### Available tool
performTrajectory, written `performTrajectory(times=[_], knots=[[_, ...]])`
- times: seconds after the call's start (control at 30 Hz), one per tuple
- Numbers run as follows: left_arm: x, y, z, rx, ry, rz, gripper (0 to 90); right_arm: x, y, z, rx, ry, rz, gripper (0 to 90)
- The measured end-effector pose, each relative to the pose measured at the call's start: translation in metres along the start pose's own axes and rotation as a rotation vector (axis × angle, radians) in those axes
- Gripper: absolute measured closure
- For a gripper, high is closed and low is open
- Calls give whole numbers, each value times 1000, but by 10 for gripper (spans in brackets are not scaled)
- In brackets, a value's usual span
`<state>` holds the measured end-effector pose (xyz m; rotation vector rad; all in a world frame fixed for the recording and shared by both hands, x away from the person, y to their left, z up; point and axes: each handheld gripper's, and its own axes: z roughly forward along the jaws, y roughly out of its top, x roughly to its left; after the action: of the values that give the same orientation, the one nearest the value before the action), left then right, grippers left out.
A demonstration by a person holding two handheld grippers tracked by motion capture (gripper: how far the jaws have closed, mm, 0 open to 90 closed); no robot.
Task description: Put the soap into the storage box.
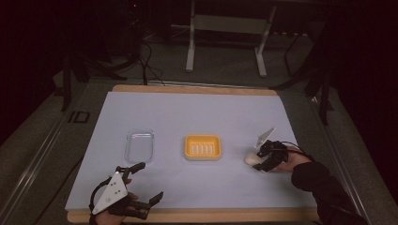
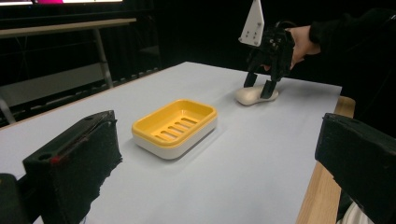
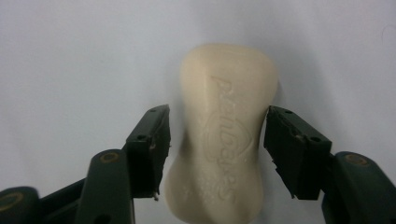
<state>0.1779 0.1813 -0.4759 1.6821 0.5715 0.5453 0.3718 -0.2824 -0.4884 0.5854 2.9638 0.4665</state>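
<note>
My left gripper [image 1: 141, 185] idles at the near worktop [image 1: 197, 112] edge, jaws released, while my right gripper [image 3: 217, 154] straddles the soap bar [image 3: 224, 135], jaws spread beside its waist without gripping, probably bound for the yellow soap dish [image 1: 202, 147].

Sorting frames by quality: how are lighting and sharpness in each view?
High view: dim, dark surroundings, the clear lid barely readable. Left gripper view: brighter, yellow soap dish sharp, near jaws soft. Right gripper view: evenly lit, soap bar embossing legible, slight blur.
</note>
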Motion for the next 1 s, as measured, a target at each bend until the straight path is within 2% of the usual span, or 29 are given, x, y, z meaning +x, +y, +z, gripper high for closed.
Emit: performTrajectory(times=[0.17,0.27,0.37,0.47,0.63,0.7,0.77,0.87,1.0], knots=[[0,0,0,3,0,3,1,0,-6,6,-22,0,-2,418],[0,0,0,4,6,0,1,-1,-8,11,-18,5,-6,431],[1,0,0,8,7,0,1,-3,-8,13,-31,13,23,463],[1,0,0,11,7,1,1,-2,-7,12,-19,5,36,492],[0,0,0,11,9,1,1,-1,-5,11,-6,3,23,495],[1,-1,1,14,13,3,1,-1,-5,10,-2,2,21,495],[1,-1,1,10,14,1,1,-5,-6,3,-29,18,23,495],[2,-1,2,19,13,4,1,-6,-4,-4,-25,6,-3,495],[1,-1,2,15,13,5,1,-10,-2,-13,-23,-3,-10,494]])
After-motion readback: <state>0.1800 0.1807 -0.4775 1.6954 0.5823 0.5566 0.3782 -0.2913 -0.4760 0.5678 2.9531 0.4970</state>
